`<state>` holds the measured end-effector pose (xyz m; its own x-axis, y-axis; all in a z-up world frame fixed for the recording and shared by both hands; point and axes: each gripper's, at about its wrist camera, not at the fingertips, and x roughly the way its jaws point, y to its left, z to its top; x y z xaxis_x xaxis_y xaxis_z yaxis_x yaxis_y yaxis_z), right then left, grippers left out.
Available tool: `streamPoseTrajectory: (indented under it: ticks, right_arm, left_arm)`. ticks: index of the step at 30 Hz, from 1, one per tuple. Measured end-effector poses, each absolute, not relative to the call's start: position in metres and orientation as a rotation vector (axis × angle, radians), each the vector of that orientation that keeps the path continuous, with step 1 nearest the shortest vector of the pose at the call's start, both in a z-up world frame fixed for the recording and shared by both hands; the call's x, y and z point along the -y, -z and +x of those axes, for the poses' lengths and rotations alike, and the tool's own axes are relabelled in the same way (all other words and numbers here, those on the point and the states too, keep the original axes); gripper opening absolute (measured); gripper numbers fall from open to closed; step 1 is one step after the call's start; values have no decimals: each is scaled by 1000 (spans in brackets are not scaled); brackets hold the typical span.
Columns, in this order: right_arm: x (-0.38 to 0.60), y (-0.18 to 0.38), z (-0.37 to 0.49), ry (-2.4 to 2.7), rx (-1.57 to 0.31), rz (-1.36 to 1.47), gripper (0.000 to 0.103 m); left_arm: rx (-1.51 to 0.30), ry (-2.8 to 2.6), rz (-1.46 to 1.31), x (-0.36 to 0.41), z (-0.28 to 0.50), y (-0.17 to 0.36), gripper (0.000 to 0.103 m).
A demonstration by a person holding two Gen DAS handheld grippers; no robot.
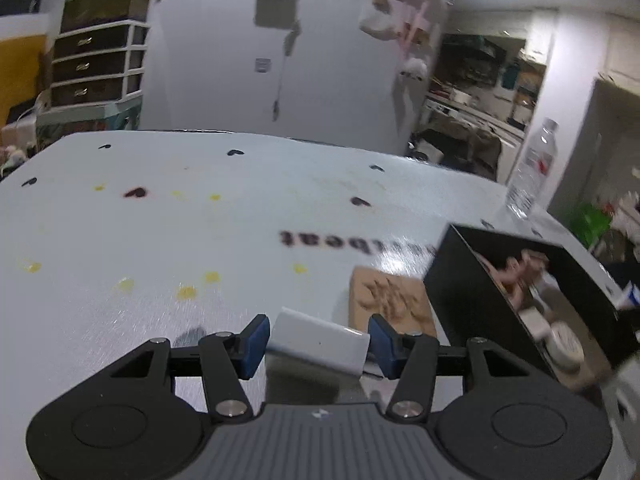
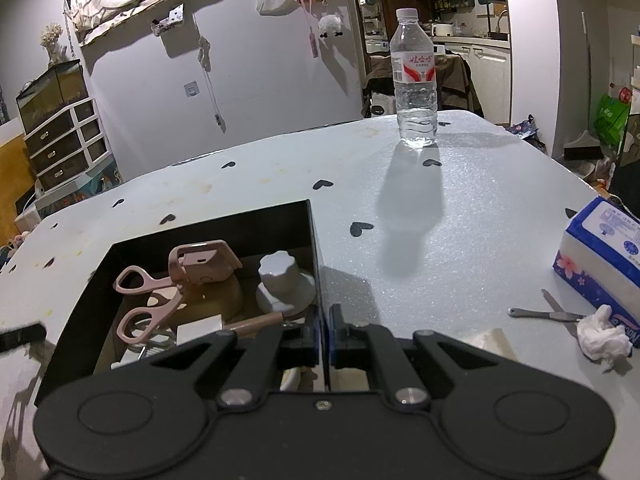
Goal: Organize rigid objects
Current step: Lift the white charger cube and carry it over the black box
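My left gripper [image 1: 318, 342] is shut on a white rectangular block [image 1: 320, 340], held between its blue pads just above the pale table [image 1: 160, 240]. Just beyond it a carved wooden square [image 1: 390, 300] lies flat on the table. Right of that stands an open black box [image 1: 452, 280]. In the right wrist view my right gripper [image 2: 324, 332] is shut on the thin right wall of the black box [image 2: 200, 228]. Inside the box lie pink scissors [image 2: 148, 304], a pink gadget [image 2: 204, 264], a white knob-shaped piece [image 2: 284, 284] and other small items.
A water bottle [image 2: 414, 80] stands upright at the table's far side. At the right edge sit a blue tissue pack [image 2: 600, 256], a crumpled tissue [image 2: 602, 336] and a thin metal tool [image 2: 544, 313]. Drawers and a wall lie beyond the table.
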<state>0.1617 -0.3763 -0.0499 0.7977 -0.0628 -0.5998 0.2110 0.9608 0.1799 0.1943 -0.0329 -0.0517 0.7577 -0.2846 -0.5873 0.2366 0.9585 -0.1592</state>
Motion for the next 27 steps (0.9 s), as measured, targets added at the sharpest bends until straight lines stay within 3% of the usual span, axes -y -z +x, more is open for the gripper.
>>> streamPoseTrajectory:
  ticks: [9,12,16,18,20,27]
  right_arm:
    - [377,51,162,145,-630,246,5]
    - [377,51,162,145,-630,248,5]
    - [378,51,162,140,-628,253,5]
    - [378,51,162,139,-628,253,5]
    - [378,51,162,137,-627,255,5]
    - [381,52,160,131,-623,260,5]
  left_arm:
    - [-722,302,-34,25,163,59,52]
    - [-733,297,-29,30,166,57,64]
    - [-769,282,-29,37,180,60,65]
    - [-790,271,-38,37,187,62,63]
    - [-794,255,-42,36,190,64,53]
    - [-763,256,-78,32,183,56,52]
